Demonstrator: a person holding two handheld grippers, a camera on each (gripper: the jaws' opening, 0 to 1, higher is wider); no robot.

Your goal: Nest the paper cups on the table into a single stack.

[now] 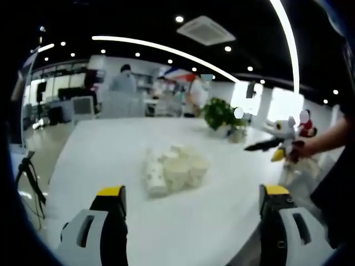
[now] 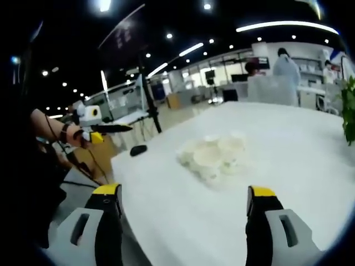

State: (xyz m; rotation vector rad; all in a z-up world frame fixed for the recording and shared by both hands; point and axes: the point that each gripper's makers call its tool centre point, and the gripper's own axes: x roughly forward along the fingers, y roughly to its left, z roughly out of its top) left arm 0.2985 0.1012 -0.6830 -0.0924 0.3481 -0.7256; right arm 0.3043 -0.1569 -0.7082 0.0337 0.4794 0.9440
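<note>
Several white paper cups (image 1: 174,169) lie and stand in a loose cluster near the middle of the white table (image 1: 111,149). My left gripper (image 1: 194,208) is open, its yellow-tipped jaws wide apart, short of the cluster with nothing between them. The right gripper view has the same cups (image 2: 213,155) ahead on the table (image 2: 288,138), some with their mouths up. My right gripper (image 2: 183,202) is open and empty, well back from them near the table's edge. The other gripper (image 1: 277,145) comes in from the right, held in a hand; it appears again as the far gripper (image 2: 94,130) at left.
A potted green plant (image 1: 222,113) stands on the far side of the table. A small dark object (image 2: 138,149) lies near the table's corner. People stand in the office behind. A tripod (image 2: 148,102) rises beyond the table, and a person's arm (image 2: 44,124) reaches in.
</note>
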